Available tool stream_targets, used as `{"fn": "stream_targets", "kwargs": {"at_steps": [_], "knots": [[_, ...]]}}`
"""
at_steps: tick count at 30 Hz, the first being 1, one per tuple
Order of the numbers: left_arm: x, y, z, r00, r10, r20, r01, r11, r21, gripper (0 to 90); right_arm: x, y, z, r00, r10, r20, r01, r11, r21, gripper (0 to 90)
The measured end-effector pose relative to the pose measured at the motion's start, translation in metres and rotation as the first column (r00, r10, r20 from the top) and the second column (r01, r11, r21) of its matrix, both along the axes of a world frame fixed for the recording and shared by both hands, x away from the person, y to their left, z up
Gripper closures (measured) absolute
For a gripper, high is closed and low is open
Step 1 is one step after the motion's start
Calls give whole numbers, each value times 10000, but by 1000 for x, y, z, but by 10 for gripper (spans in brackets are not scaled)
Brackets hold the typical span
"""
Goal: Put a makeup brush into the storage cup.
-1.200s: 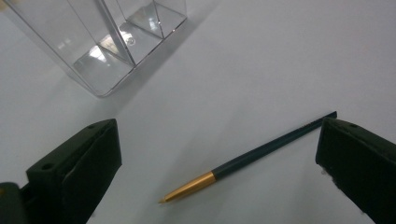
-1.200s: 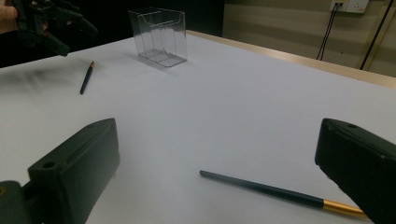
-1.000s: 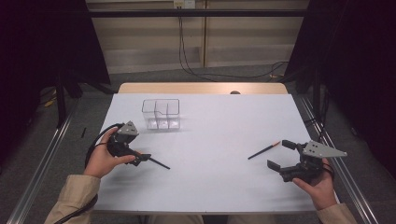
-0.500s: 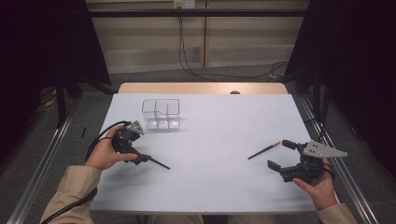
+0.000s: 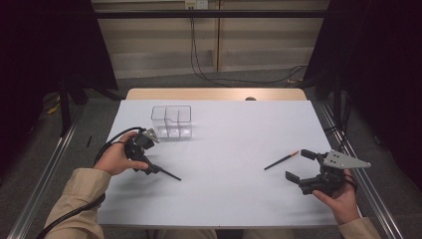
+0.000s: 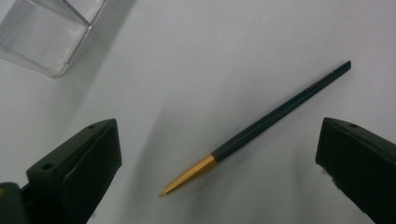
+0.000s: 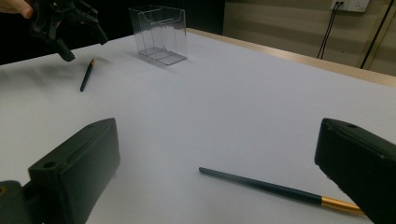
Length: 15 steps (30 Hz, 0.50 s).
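A dark green pencil with a gold tip [image 6: 261, 126] lies flat on the white table between the wide-apart jaws of my left gripper [image 6: 219, 135], untouched. From above, this pencil [image 5: 168, 174] sits just right of my left gripper [image 5: 147, 162], which tilts down over its near end. A second dark, gold-ended pencil [image 5: 281, 160] [image 7: 280, 190] lies at the right, just ahead of my right gripper [image 5: 297, 164] [image 7: 217, 135], which is open and holds nothing. A clear compartmented box [image 5: 171, 121] [image 7: 161, 35] [image 6: 42, 32] stands upright behind the left gripper.
The white table sheet [image 5: 229, 139] spreads wide and bare between the two hands. A wooden table edge [image 5: 214, 94] runs along the back. Metal rails [image 5: 358, 164] flank both sides. The left gripper's cable [image 5: 74, 211] trails off the front left.
My left gripper has shifted a little right and forward, closing in over the left pencil's end. The right gripper and both pencils have stayed put.
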<state>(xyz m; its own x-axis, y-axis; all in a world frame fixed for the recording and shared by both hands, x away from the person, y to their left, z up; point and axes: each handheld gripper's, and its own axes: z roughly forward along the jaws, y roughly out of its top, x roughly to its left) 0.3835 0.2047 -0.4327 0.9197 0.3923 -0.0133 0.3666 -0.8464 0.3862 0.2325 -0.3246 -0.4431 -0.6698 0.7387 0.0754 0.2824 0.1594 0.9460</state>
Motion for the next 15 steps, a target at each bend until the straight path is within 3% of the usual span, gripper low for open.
{"fn": "stream_targets", "kwargs": {"at_steps": [6,11,15], "knots": [[4,-8,-2,9989,-407,-237,425,9961,769,1,0,1,0,10000,33,4,-33,10000,-13,0],[5,-12,-6,9983,-454,-367,488,9942,960,1,0,0,0,10000,20,39,-20,10000,-22,0],[6,-13,-9,9962,-723,-484,780,9884,1299,15,-1,-1,0,10000,-2,53,2,10000,-5,0]]}}
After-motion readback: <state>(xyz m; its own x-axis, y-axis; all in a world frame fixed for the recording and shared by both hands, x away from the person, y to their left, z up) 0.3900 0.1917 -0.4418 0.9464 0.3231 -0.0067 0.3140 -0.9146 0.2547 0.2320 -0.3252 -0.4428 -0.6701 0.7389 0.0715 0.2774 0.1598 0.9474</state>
